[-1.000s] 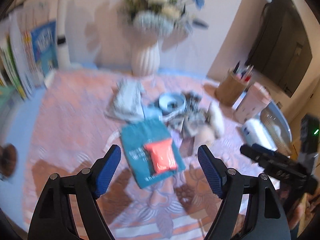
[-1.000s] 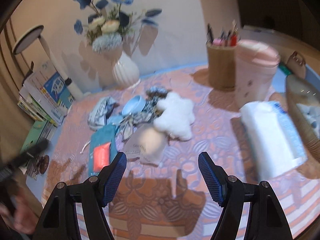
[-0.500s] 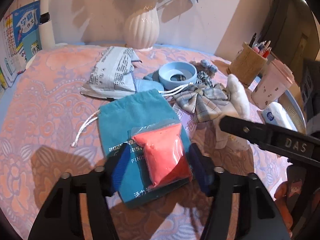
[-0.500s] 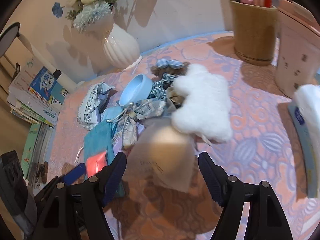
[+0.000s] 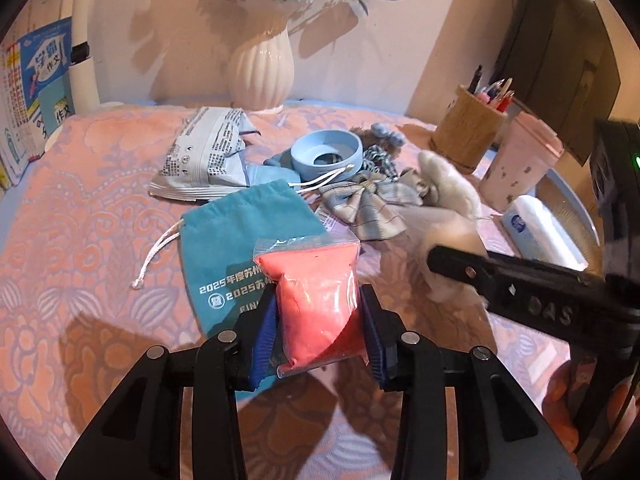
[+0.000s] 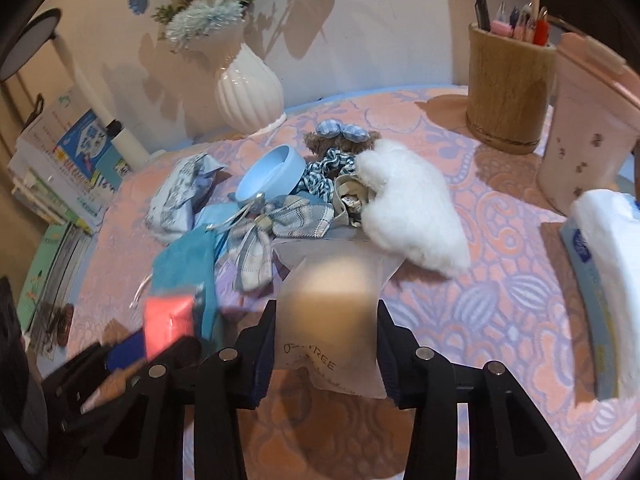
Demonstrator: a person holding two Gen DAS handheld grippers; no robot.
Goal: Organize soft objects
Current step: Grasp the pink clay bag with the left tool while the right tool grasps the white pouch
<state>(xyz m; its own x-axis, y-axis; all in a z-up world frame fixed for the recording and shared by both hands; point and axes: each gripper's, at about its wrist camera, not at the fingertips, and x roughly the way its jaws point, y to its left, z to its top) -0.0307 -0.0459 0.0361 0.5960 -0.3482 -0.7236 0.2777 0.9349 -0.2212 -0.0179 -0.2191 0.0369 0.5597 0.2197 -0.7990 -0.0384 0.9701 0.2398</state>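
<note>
My left gripper (image 5: 318,332) is shut on a clear bag of pink clay (image 5: 316,300), which lies on a teal drawstring pouch (image 5: 232,248). My right gripper (image 6: 326,344) is shut on a frosted bag with a beige puff (image 6: 330,312). Behind them lie a plaid bow (image 5: 368,204), a white plush heart (image 6: 408,208), a checked scrunchie (image 6: 326,172) and a small teddy bear (image 6: 340,136). The pink clay bag also shows in the right wrist view (image 6: 168,316), blurred.
A white vase (image 5: 262,68), a blue ring-shaped dish (image 5: 326,154), a printed foil packet (image 5: 204,156), a wooden pen holder (image 6: 508,92), a pink cup (image 6: 584,128) and a tissue pack (image 6: 608,264) stand on the floral tablecloth (image 5: 80,240). Books (image 6: 60,160) stack at the left.
Both grippers came down and forward and closed, the left on the pink clay bag, the right on the frosted puff bag.
</note>
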